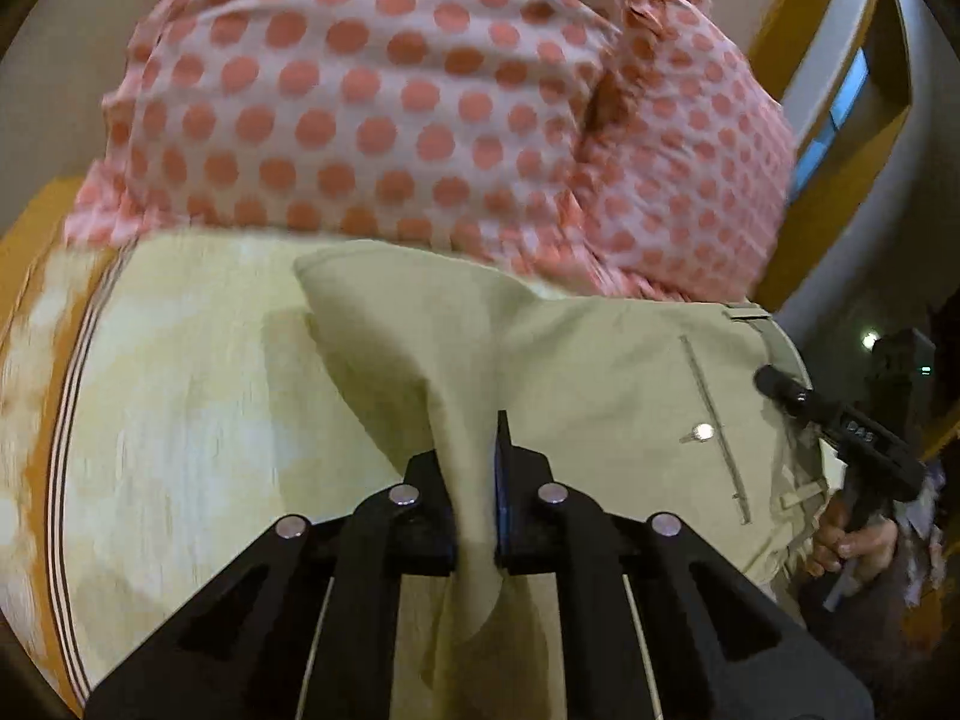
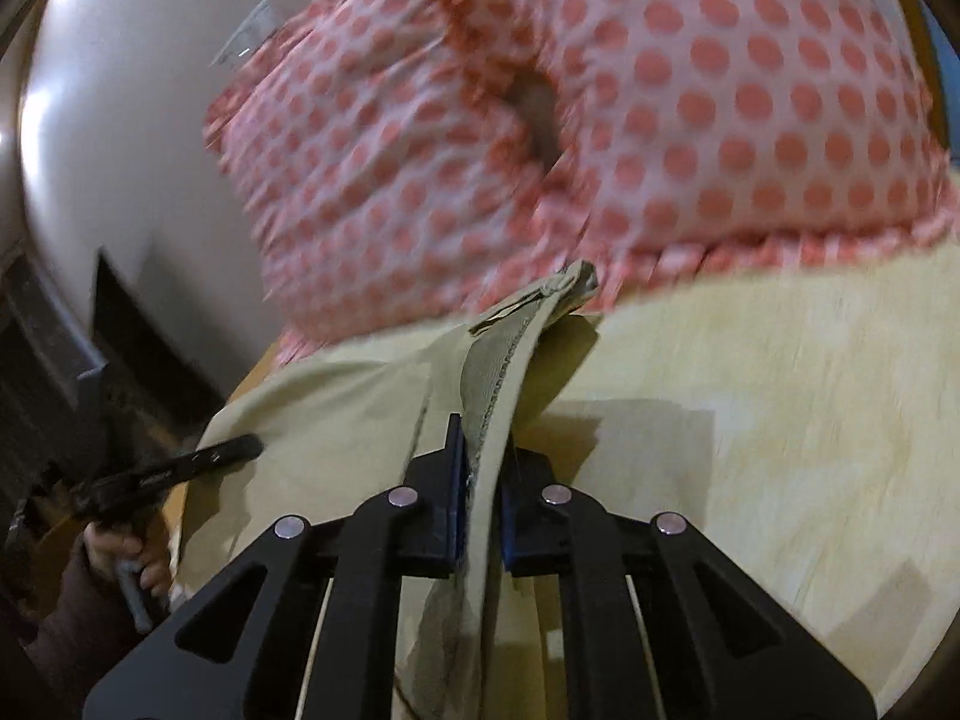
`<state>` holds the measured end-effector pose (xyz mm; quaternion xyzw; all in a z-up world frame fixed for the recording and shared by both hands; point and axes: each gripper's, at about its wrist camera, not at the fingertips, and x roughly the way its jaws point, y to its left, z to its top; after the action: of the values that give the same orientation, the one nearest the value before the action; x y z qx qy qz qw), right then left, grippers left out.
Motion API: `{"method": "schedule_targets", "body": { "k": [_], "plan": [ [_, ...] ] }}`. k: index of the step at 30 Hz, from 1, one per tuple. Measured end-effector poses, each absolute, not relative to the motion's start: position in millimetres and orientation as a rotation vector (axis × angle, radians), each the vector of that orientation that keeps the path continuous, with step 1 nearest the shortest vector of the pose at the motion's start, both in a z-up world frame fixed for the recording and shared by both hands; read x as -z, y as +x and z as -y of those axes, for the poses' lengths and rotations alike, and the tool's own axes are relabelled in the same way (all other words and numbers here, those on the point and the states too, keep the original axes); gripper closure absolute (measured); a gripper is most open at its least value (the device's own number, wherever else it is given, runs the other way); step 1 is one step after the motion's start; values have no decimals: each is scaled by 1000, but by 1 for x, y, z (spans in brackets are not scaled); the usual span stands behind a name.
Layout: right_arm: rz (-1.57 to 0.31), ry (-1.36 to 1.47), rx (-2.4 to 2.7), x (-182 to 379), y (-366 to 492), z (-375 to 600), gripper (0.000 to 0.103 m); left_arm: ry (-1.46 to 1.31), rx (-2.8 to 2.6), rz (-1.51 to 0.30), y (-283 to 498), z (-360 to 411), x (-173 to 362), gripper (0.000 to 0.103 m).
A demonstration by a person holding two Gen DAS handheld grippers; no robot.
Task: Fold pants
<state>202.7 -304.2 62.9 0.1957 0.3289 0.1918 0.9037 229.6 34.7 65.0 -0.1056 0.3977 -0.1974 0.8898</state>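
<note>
Left wrist view: left gripper [image 1: 477, 468] pointed forward and slightly down over a pale yellow bedspread [image 1: 180, 420], jaws pinched narrow on a raised fold of khaki pants [image 1: 600, 372], cloth running down between the black fingers [image 1: 429, 480] and out below them. Spread flat to the right, the seat of the pants with a welt back pocket and a shiny button [image 1: 703, 432]. At the far right edge, the right gripper [image 1: 774, 384] seen from the side, tip at the waistband, held by a bare hand [image 1: 852, 540] on its handle; whether those jaws are parted or pressed together, impossible to tell from here. Behind, a blurred pink pillow with coral polka dots [image 1: 420, 108], and a window [image 1: 840, 108] in the upper right.

Right wrist view: right gripper [image 2: 483, 468] aimed forward, jaws drawn narrow on the stitched waistband edge [image 2: 510, 360], lifted into a ridge above the bedspread [image 2: 780, 420]. Rest of the pants [image 2: 330, 420] draped to the left. At lower left, the left gripper [image 2: 240, 450] in profile, tip against the khaki cloth, gripped by the other hand [image 2: 120, 552]. Same dotted pillow [image 2: 720, 120] ahead, motion-blurred. Shown only here: a plain white wall [image 2: 120, 120] and a dark shape low on the left.
</note>
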Motion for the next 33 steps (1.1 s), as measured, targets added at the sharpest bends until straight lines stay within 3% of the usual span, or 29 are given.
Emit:
{"method": "schedule_targets", "body": {
  "k": [2, 4, 6, 7, 9, 13, 16, 19, 20, 21, 22, 23, 24, 33],
  "plan": [
    [-690, 407, -345, -52, 233, 308, 91, -176, 346, -845, 257, -25, -57, 87],
    [-792, 318, -214, -33, 257, 307, 73, -132, 249, -895, 274, -23, -47, 76],
    [-840, 267, -129, -27, 254, 309, 71, -140, 223, -857, 262, -31, -54, 69],
    [-805, 280, -156, -29, 240, 312, 61, -136, 220, -822, 252, -34, -60, 58],
    [-744, 295, -228, -33, 215, 312, 43, -163, 286, -754, 223, -38, -72, 51],
    [-809, 313, -404, -32, 194, 291, 40, -248, 478, -856, 204, -17, -53, 49],
    [-918, 273, -389, -13, 209, 277, 28, -187, 435, -972, 215, 5, -18, 53],
    [-933, 242, -269, -30, 200, 277, 24, -87, 362, -942, 202, 12, -24, 56],
    [-916, 233, -243, -37, 188, 276, 20, -91, 355, -932, 194, 9, -27, 47],
    [-877, 211, -229, -44, 166, 275, 9, -88, 341, -904, 178, 4, -34, 38],
    [-852, 198, -228, -47, 151, 273, 1, -74, 316, -876, 162, 0, -39, 19],
    [-825, 187, -229, -48, 133, 271, 1, -49, 277, -845, 143, -4, -43, 6],
    [-804, 178, -228, -47, 116, 265, 1, -18, 217, -821, 121, -7, -44, 3],
    [-791, 75, -128, -7, 61, 224, 1, -37, 85, -844, 42, -28, -9, 2]
  ]
}}
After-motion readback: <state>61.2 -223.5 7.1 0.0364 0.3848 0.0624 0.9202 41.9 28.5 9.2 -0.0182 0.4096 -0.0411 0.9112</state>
